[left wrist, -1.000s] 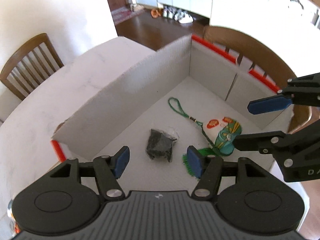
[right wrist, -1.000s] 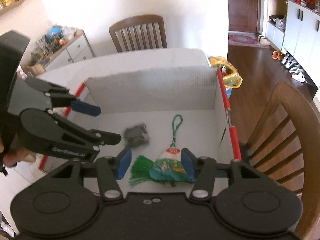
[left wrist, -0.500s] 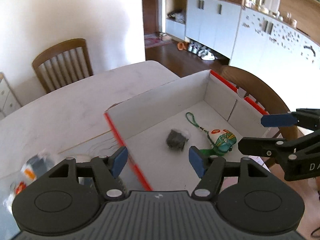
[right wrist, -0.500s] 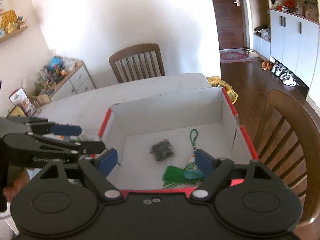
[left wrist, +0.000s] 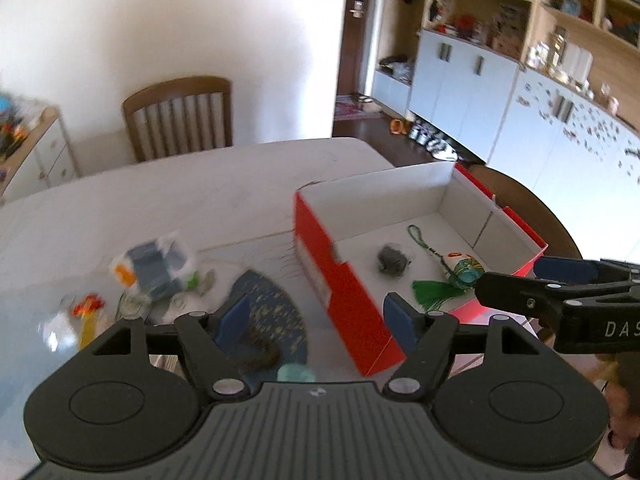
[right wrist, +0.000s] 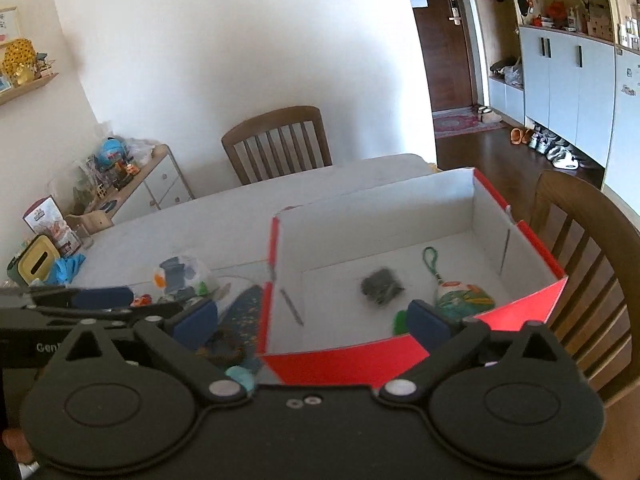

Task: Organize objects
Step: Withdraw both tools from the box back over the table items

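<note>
Here the red box (left wrist: 352, 300) sits right of the gaping left gripper (left wrist: 316, 320).

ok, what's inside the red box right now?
Box holds a dark grey bundle and a tasselled charm on a green cord. The near wall and the right tongs hide the front strip of the floor.

Left tongs (left wrist: 316, 320) held wide open, blue pads apart, nothing between them, pointing forward and down. Right tongs (right wrist: 314, 320) also wide open and empty, same forward-down tilt. The two sit side by side, each one's fingers showing at the edge of the other's view, not touching.
</note>
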